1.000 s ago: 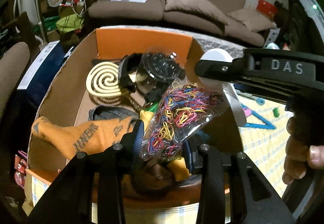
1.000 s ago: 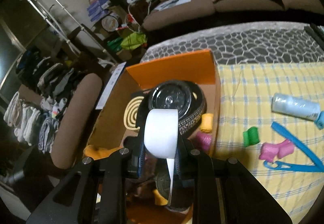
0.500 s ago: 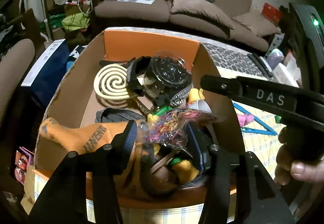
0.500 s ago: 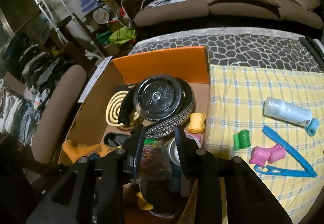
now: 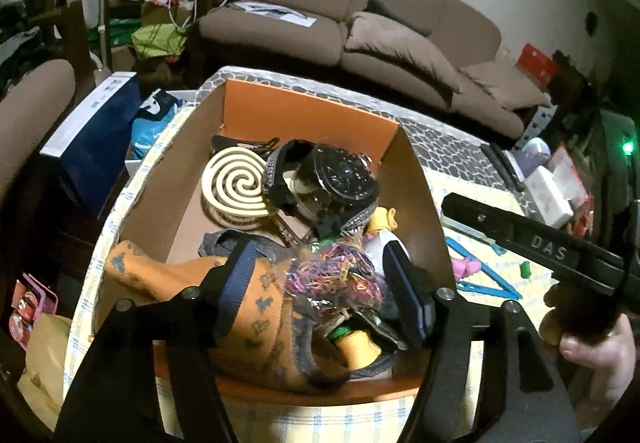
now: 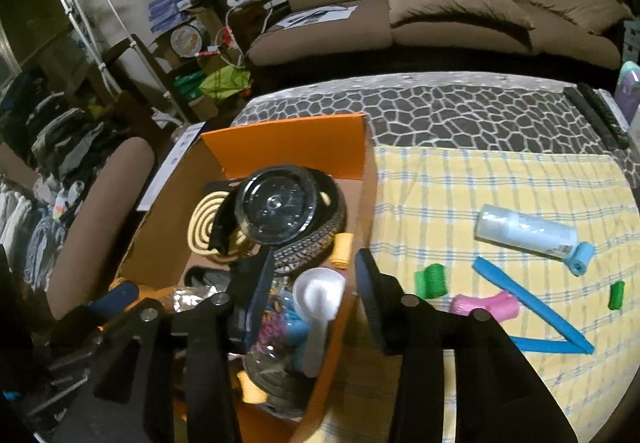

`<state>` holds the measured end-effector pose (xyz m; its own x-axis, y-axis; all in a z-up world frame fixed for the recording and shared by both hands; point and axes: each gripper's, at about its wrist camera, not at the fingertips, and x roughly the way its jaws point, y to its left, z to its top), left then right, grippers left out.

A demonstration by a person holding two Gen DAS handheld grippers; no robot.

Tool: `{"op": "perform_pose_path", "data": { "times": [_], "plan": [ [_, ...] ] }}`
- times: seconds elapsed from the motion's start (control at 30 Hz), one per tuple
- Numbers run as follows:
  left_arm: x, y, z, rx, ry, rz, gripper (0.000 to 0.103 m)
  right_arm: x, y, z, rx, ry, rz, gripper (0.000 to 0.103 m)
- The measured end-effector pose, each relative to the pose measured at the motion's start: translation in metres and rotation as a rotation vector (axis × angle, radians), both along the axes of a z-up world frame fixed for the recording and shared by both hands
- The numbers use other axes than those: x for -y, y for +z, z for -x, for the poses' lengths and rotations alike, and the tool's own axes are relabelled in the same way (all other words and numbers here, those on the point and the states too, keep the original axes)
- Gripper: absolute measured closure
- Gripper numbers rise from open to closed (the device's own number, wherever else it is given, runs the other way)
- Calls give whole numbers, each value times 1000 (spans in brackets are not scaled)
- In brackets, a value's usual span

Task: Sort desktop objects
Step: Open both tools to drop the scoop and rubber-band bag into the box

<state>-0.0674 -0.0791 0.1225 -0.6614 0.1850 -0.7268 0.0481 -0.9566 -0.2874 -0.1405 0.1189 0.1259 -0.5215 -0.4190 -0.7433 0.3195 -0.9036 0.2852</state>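
A cardboard box (image 5: 420,187) with an orange inner wall holds a cream spiral coil (image 5: 236,183), a black round lid (image 5: 340,171), an orange sock (image 5: 160,275) and more. A clear bag of coloured rubber bands (image 5: 336,275) lies on the pile between the fingers of my left gripper (image 5: 320,283); its jaws are opening and the pads are off the bag. My right gripper (image 6: 314,283) hangs over the box's right wall, jaws also opening. Below it a white plastic scoop (image 6: 320,295) lies loose in the box (image 6: 280,143). The right gripper (image 5: 452,209) also shows side-on in the left wrist view.
On the yellow checked cloth (image 6: 460,179) right of the box lie a white bottle with a blue cap (image 6: 528,231), a blue hanger (image 6: 532,307), green curlers (image 6: 430,281) and a pink one (image 6: 484,303). A brown sofa (image 6: 440,15) stands behind, a chair (image 6: 100,211) at the left.
The left jaws widened and the bag of rubber bands dropped from them onto the pile. The right jaws let go of the white scoop, which now lies in the box.
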Motion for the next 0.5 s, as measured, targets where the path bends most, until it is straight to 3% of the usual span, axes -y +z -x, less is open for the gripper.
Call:
{"op": "perform_pose_path", "data": {
  "times": [0.07,0.17,0.23,0.27,0.33,0.5],
  "plan": [
    [-3,2,-1,-5,-9,-1,35,-6,2,-4,-9,-13,-16,50],
    [-7,6,-2,-15,-19,5,24,-14,4,-12,-26,-35,-34,38],
    [-10,8,-4,-18,-22,8,21,-18,6,-16,-31,-46,-44,25],
    [-11,9,-4,-19,-26,9,19,-22,8,-20,-45,-56,-54,23],
    [-13,10,-6,-26,-38,7,4,-28,10,-27,-65,-77,-82,20],
    [-14,14,-10,-39,-52,-4,1,-42,13,-43,-83,-110,-122,13]
  ]
}}
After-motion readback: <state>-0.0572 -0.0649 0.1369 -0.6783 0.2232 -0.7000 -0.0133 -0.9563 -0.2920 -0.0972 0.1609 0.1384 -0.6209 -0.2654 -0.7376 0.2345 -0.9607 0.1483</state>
